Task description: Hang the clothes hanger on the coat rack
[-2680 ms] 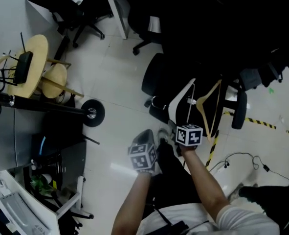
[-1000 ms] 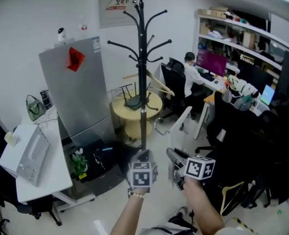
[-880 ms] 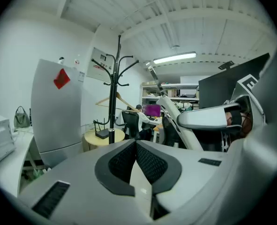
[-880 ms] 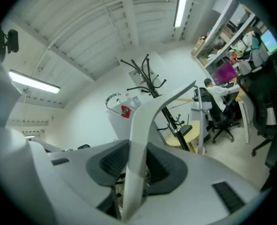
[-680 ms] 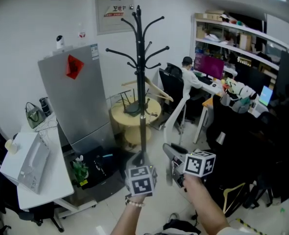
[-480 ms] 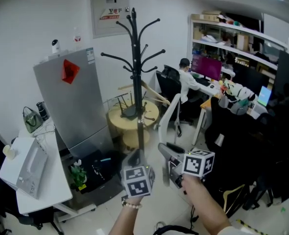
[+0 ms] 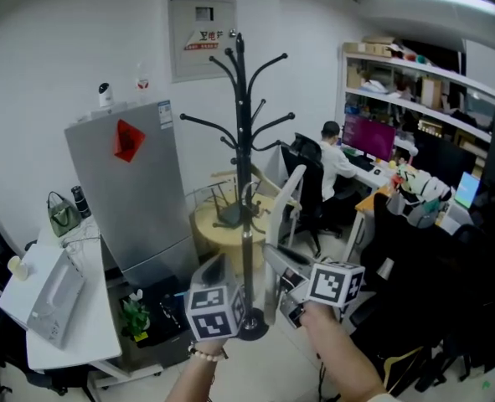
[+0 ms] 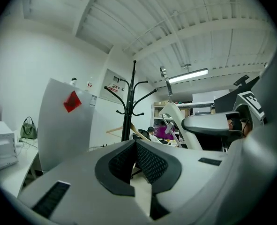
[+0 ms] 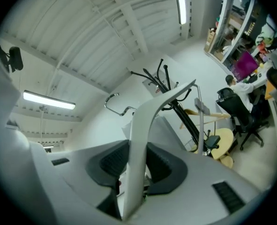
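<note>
The white clothes hanger (image 9: pixel 140 125) was gripped by 1 of its arms between the pads of the right claw (image 9: pixel 134 168), the arm rising out of the jaws and bending over toward the black coat rack (image 9: pixel 173 102). Its metal hook (image 9: pixel 112 100) hung free in the air to the left in the right gripper view, on none of the rack's prongs. From the head view the hanger stood just right of the rack's pole, in front of it; whether the two touched was hard to judge from that angle.

The left claw (image 8: pixel 134 146) was held beside the right one, its 2 pads pressed together with nothing between them, and it pointed toward the rack.

Behind the rack stood a grey cabinet (image 7: pixel 134 195) bearing a red sticker (image 7: pixel 128 140). A white desk (image 7: pixel 92 325) ran along the left of the room. At the back, a person (image 7: pixel 335 162) sat facing away before a bright screen.
</note>
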